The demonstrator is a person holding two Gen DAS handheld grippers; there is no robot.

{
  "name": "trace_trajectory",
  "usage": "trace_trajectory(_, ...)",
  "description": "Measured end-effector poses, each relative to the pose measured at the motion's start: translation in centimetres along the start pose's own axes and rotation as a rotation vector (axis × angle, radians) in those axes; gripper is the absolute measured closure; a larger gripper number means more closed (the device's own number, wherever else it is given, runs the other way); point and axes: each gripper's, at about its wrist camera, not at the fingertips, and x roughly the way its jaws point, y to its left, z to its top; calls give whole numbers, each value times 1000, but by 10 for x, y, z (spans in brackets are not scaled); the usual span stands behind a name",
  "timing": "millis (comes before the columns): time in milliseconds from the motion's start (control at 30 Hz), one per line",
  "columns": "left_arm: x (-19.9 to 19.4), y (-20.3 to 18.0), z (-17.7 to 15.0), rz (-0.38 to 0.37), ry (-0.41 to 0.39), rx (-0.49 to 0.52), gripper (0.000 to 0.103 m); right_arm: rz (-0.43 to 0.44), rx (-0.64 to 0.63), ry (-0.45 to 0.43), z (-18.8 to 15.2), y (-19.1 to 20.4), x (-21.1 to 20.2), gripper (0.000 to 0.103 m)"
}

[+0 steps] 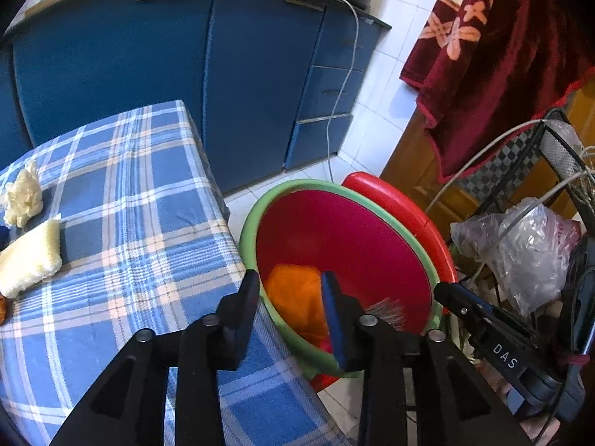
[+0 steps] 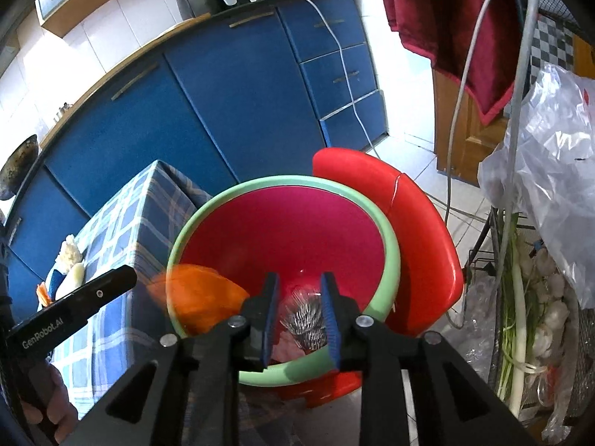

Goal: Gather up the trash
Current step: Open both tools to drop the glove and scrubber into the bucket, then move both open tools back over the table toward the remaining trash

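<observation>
Left wrist view: the left gripper (image 1: 293,297) is seen nearest, its jaws parted with nothing pressed between them, held over the near rim of the basin (image 1: 249,234). An orange wrapper (image 1: 293,297) is seen just beyond the fingertips, inside the red-lined, green-rimmed basin, apart from both pads. A silvery crumpled piece (image 1: 386,312) is seen beside it in the basin. The right gripper (image 2: 299,293) is shown from its own camera with jaws likewise parted, over the basin, the silvery piece lying below the gap and gripped by neither pad. The basin is set on a red stool (image 2: 420,230), just beside a table covered by a blue checked cloth (image 1: 141,193). On the cloth, a pale sponge (image 1: 29,256) and a crumpled pale wad (image 1: 22,197) are left near the far left edge. To the right, clear plastic bags (image 1: 520,249) are hung on a wire rack. Farther back, blue cabinets (image 1: 148,55) are seen, with a dark red towel (image 1: 491,55) hung at the right.
</observation>
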Motion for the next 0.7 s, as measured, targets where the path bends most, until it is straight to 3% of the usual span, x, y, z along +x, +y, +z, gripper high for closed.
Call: trace_trajectory(700, -52, 23, -12, 42, -46, -66, 67, 67, -38, -15, -9, 26, -25, 70)
